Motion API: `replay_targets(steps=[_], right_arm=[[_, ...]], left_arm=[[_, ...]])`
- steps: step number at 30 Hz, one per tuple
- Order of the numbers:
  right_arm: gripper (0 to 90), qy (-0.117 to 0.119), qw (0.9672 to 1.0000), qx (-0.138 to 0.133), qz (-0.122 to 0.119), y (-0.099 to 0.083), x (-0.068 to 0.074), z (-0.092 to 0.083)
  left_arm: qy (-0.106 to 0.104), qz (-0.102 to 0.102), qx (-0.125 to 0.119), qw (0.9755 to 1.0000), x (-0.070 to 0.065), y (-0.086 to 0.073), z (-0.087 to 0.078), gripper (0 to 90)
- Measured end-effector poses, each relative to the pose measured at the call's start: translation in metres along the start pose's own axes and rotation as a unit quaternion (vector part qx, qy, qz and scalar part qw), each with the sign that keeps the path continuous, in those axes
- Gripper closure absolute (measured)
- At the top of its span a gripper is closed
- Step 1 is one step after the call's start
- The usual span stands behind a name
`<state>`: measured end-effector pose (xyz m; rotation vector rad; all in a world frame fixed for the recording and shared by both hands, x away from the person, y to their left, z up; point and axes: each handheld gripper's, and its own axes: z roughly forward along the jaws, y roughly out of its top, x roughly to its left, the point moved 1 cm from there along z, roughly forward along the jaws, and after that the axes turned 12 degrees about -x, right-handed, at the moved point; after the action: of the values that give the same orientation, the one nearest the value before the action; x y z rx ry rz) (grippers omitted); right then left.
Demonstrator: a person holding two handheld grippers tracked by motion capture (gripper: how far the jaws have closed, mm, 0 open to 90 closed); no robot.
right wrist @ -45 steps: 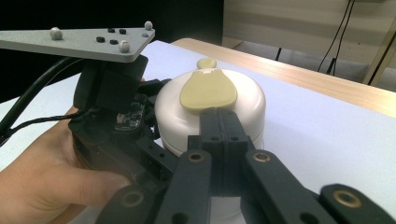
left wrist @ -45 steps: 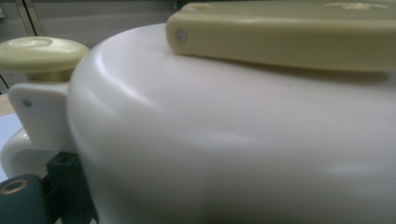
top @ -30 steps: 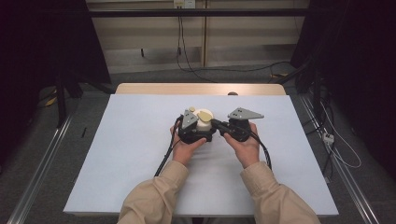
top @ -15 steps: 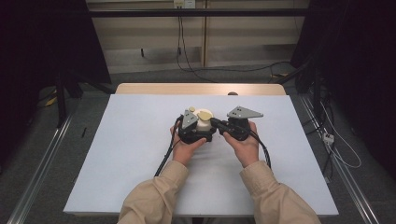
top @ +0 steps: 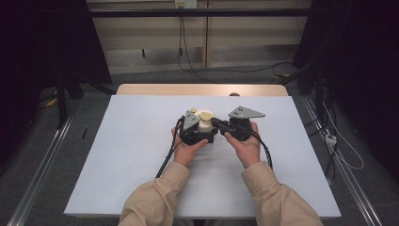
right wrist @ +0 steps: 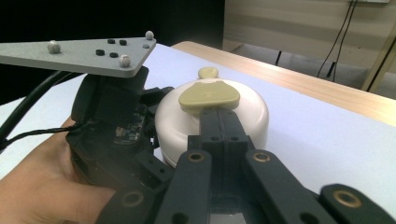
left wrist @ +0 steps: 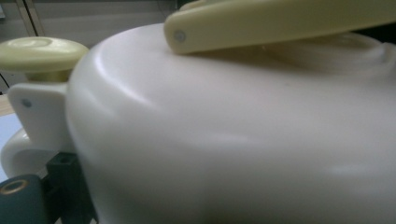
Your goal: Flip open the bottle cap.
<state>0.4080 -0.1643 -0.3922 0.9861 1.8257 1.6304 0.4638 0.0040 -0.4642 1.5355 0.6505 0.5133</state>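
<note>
We find the cream plastic container [top: 205, 126] at the middle of the desk [top: 117, 160], clamped by the left gripper [top: 200, 134], the right gripper [right wrist: 218, 122] closed on its yellow lid tab [right wrist: 209, 98]: judged rigid, light, smooth-walled, best held there.

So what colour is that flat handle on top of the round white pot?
Pale olive-yellow flat handle, clearest in the right gripper view.
</note>
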Motion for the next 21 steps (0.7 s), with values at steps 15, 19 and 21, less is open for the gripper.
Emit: replay_targets(steps=[15, 19, 21], right_arm=[[90.0, 0.002, 1.0000, -0.004, -0.006, 0.0065, 0.0025, 0.0027], [90.0, 0.002, 1.0000, -0.004, -0.007, 0.0070, 0.0027, 0.0029], [90.0, 0.001, 1.0000, -0.005, -0.007, 0.0072, 0.0026, 0.0030]], left_arm=[[0.001, -0.002, -0.002, 1.0000, -0.0004, -0.0001, 0.0003, 5.7], [0.001, -0.002, -0.002, 1.0000, -0.0004, -0.0001, 0.0003, 5.7], [0.001, -0.001, -0.002, 1.0000, -0.0004, 0.0000, 0.0004, 5.7]])
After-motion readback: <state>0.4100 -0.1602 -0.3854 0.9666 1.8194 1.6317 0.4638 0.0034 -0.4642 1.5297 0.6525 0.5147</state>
